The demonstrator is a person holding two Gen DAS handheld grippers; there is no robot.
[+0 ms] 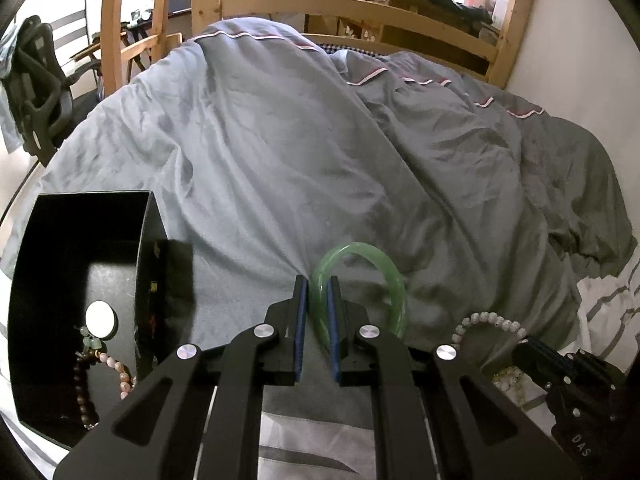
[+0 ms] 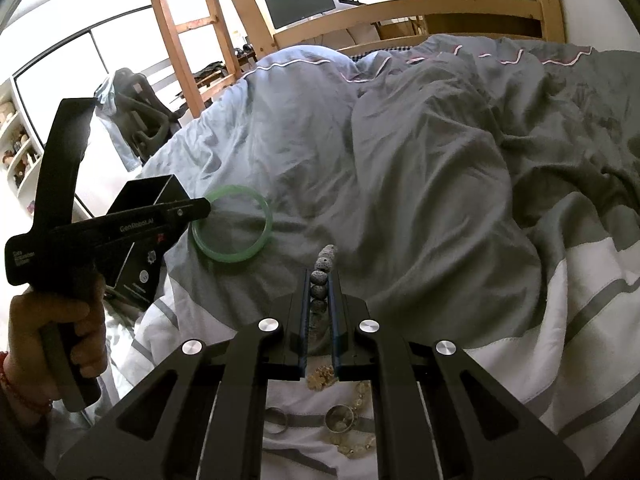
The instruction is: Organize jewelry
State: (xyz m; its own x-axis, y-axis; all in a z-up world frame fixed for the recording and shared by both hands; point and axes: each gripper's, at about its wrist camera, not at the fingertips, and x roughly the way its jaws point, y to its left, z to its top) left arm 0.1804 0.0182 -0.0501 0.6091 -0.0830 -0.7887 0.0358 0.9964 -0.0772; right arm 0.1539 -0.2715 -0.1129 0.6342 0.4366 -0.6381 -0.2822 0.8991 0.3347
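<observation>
The left gripper (image 1: 318, 288) is clamped on a green bangle (image 1: 360, 276), its blue pads pinching the ring's near side while the rest arcs up over the grey duvet (image 1: 280, 140). In this left wrist view a black box (image 1: 80, 312) stands open at lower left, holding a white disc, a dark bead strand and a pink bead strand, the last two partly cut off by the gripper's arm. At lower right the right gripper (image 1: 532, 350) shows only as a dark edge, with a pale bead bracelet (image 1: 486, 322) curving up from it; what lies beneath is too blurred to name.

From the right wrist view, the right gripper (image 2: 320, 280) is closed on that pale bead bracelet (image 2: 322, 276), whose beads line up between the fingers and poke past the tips. A hand (image 2: 56, 336) grips the left gripper (image 2: 206, 208), which holds the green bangle (image 2: 232, 228) above the duvet (image 2: 400, 160) with the black box (image 2: 148, 196) mostly hidden behind it. Below the fingers, on the striped white sheet (image 2: 560, 320), lie a yellowish bead strand (image 2: 356, 444) and two metal rings (image 2: 276, 420), half covered by the gripper's frame.
</observation>
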